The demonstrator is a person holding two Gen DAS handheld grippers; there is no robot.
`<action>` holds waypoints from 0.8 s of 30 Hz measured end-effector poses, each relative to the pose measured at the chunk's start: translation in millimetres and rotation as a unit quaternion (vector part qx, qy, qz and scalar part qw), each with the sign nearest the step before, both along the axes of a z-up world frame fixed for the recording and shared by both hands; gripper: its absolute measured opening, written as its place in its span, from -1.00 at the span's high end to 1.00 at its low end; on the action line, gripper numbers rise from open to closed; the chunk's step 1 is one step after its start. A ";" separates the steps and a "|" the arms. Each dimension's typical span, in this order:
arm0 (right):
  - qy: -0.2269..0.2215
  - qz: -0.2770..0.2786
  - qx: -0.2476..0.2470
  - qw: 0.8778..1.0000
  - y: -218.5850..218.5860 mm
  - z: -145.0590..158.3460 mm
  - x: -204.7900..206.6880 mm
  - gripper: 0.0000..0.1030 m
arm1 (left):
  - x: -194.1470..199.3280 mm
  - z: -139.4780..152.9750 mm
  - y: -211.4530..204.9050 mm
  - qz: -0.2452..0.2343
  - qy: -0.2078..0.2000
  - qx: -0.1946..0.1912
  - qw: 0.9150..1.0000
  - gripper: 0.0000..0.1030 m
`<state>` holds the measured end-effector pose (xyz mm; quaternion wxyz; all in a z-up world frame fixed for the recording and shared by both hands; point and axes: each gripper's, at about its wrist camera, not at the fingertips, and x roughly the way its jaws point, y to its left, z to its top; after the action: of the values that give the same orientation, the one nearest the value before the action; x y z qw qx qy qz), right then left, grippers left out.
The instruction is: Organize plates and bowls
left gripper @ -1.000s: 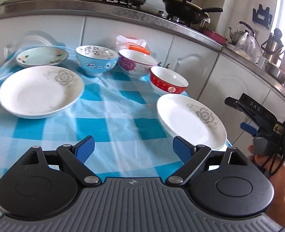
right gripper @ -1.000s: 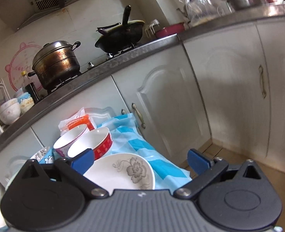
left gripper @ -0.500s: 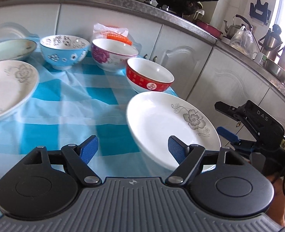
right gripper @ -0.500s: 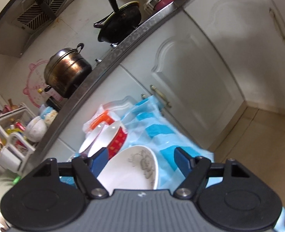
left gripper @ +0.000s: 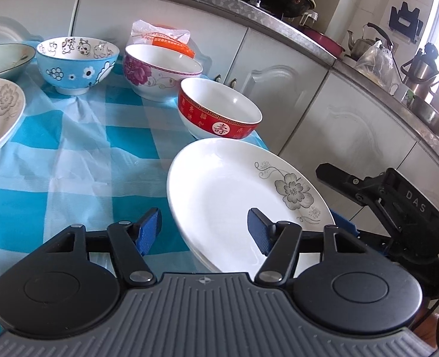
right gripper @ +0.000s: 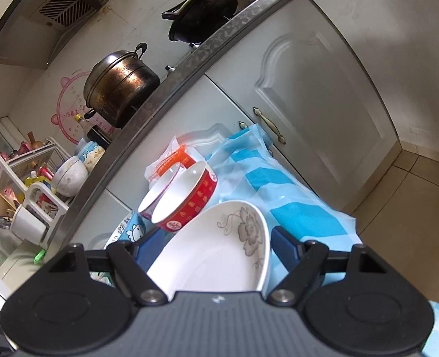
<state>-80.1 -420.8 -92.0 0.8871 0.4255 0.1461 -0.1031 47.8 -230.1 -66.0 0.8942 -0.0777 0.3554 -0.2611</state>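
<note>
Plate [left gripper: 234, 196] between left gripper [left gripper: 203, 232] jaws, rim inside gap, pads clear, jaws just closing | right gripper [right gripper: 213, 250] jaws just widening, plate [right gripper: 219, 255] between them, contact unclear | red bowl [left gripper: 219, 110] just beyond plate | checked cloth [left gripper: 79, 154] beneath

White flowered plate [left gripper: 234, 196] lies flat beside the red bowl [left gripper: 219, 110] on the checked cloth.

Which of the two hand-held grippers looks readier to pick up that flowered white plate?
Probably the right hand-held gripper: the flowered plate sits between its fingers. The left hand-held gripper straddles only the plate's near rim.
</note>
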 end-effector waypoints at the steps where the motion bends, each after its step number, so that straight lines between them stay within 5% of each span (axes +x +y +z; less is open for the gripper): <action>1: 0.000 0.000 0.000 1.000 -0.2 0.0 0.3 -0.55 | 1.3 -0.3 -1.6 -0.003 0.000 0.000 1.000 -0.44; 24: 0.019 0.043 -0.071 0.996 24.5 15.1 3.1 -0.63 | -10.3 9.1 17.2 0.007 -0.003 -0.016 1.000 -0.41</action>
<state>-76.9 -396.3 -76.9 0.9160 0.3525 0.1728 -0.0832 37.6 -213.0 -56.9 0.8957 -0.0938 0.3477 -0.2607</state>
